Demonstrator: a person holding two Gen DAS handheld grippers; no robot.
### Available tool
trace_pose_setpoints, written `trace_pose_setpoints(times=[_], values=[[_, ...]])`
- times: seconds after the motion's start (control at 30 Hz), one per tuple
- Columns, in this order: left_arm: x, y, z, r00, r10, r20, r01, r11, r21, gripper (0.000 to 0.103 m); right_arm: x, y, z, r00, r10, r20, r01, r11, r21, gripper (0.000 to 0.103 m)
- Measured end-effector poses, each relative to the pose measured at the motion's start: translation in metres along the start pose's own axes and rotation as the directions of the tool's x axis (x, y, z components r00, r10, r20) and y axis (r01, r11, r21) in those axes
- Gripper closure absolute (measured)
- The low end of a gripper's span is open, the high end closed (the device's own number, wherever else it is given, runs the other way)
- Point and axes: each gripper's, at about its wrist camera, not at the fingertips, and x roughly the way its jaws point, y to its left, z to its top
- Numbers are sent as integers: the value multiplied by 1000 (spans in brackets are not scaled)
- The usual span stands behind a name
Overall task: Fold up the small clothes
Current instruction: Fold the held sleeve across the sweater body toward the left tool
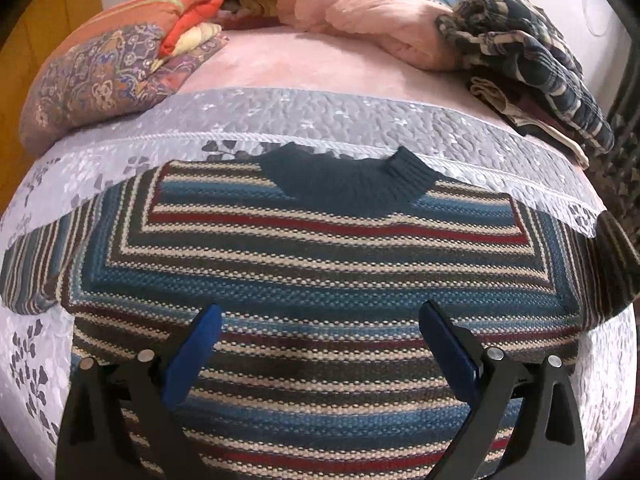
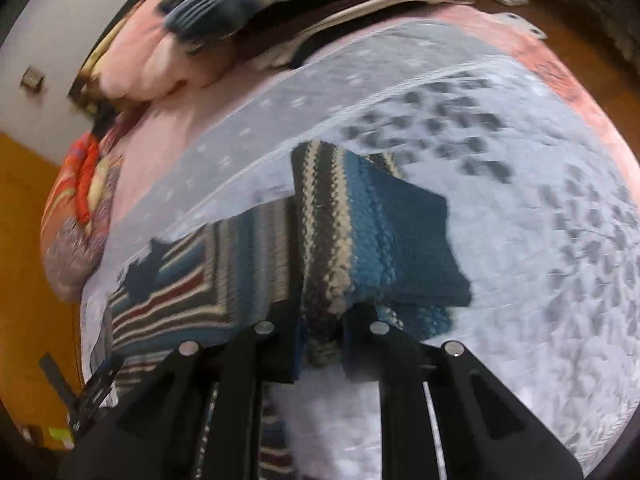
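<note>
A: What lies around the striped sweater (image 1: pixel 312 264)?

B: It's spread flat on the grey quilted bedspread (image 1: pixel 360 124), collar away from us. Behind it, folded quilts (image 1: pixel 120 64) at left, a pink duvet (image 1: pixel 360 8) in the middle, plaid clothes (image 1: pixel 532 60) at right.

A: And the grippers?

B: The left gripper (image 1: pixel 320 332) hovers over the hem, blue fingers spread wide. The right gripper (image 2: pixel 322 320) pinches a sleeve (image 2: pixel 360 220), lifting it off the bedspread; that view is blurred.

A: The room?

B: White wall (image 2: pixel 72 32), orange wood (image 2: pixel 24 240) beside the bed.

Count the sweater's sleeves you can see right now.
2. One sleeve lies spread at the sweater's left; the other sleeve is pinched in the right gripper.
</note>
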Motion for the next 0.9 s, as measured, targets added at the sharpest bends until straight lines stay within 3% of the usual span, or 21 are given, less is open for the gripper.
trace_pose_setpoints(times=[0.33, 0.5, 0.73, 0.9], values=[[3, 14, 2, 1000, -26, 7, 27, 999, -24, 4, 46, 106, -38, 993, 94, -74, -106, 977, -185, 90], [5, 18, 2, 997, -78, -12, 78, 996, -43, 5, 70, 137, -54, 990, 89, -106, -112, 964, -242, 90], [5, 16, 3, 988, -151, -33, 148, 987, -69, 9, 101, 141, -70, 988, 49, -149, -88, 960, -265, 88], [5, -2, 4, 977, -204, -65, 200, 978, -62, 9, 117, 136, -85, 978, 24, -206, -87, 950, -301, 76]])
